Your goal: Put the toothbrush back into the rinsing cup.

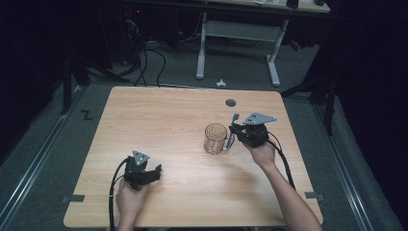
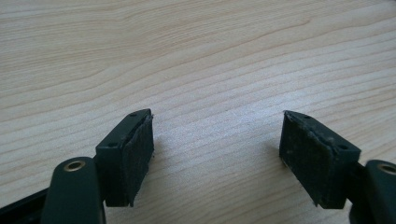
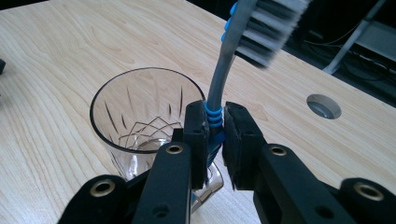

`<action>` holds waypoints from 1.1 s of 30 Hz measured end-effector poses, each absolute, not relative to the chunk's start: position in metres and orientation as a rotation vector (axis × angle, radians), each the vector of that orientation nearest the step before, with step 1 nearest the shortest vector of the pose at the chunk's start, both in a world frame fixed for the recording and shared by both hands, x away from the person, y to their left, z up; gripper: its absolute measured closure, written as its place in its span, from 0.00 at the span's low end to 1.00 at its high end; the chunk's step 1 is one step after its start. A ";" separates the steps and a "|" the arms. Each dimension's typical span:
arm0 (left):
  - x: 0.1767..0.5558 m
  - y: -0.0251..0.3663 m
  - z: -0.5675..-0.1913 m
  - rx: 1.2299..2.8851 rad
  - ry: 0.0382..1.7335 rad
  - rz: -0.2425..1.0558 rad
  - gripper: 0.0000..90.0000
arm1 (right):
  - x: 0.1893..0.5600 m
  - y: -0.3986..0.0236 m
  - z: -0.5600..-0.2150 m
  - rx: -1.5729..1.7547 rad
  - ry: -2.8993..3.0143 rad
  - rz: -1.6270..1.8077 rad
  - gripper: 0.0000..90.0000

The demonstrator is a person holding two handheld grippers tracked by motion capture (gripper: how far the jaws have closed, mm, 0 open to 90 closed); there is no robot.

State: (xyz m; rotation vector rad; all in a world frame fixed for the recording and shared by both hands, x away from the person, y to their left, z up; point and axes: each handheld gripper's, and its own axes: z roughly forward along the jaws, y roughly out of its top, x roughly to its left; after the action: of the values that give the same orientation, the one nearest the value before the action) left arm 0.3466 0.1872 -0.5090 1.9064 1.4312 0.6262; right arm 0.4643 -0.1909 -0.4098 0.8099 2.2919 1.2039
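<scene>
While the left claw point(image 1: 155, 172) rested near the desk's point(image 1: 168, 120) near-left corner, its jaws stood wide apart over bare wood. Toward the right edge, the right claw point(image 3: 215, 122) was clamped on a grey-and-blue toothbrush point(image 3: 223, 70), bristles up, just beside a cut-glass tumbler point(image 3: 140, 112). The handle's lower end was hidden behind the jaws. A cable hole point(image 1: 231, 102) lay near the far edge.

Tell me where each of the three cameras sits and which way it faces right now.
High view: above the near edge, looking forward and down on the table; both forearms enter below.
Left gripper view: on the left gripper, facing bare wood; jaws apart.
Right gripper view: on the right gripper, clamping the toothbrush beside the glass.
Shared: high and right views show glass, toothbrush.
</scene>
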 end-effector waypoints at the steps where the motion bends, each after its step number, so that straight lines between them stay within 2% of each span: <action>1: 0.347 0.187 -0.509 1.907 1.431 0.626 0.30 | 0.464 -0.191 -0.410 0.807 2.293 1.204 0.89; 24: 0.347 0.187 -0.509 1.907 1.431 0.626 0.30 | 0.466 -0.190 -0.415 0.832 2.325 1.187 0.88; 29: 0.347 0.187 -0.509 1.906 1.431 0.626 0.30 | 0.467 -0.192 -0.416 0.842 2.331 1.191 0.82; 33: 0.347 0.187 -0.509 1.906 1.431 0.626 0.30 | 0.466 -0.197 -0.415 0.871 2.308 1.222 0.73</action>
State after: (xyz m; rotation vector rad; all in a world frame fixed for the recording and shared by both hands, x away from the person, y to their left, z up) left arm 0.3466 0.1872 -0.5090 1.9064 1.4310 0.6261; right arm 0.4655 -0.1968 -0.4150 0.8707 2.3082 1.2219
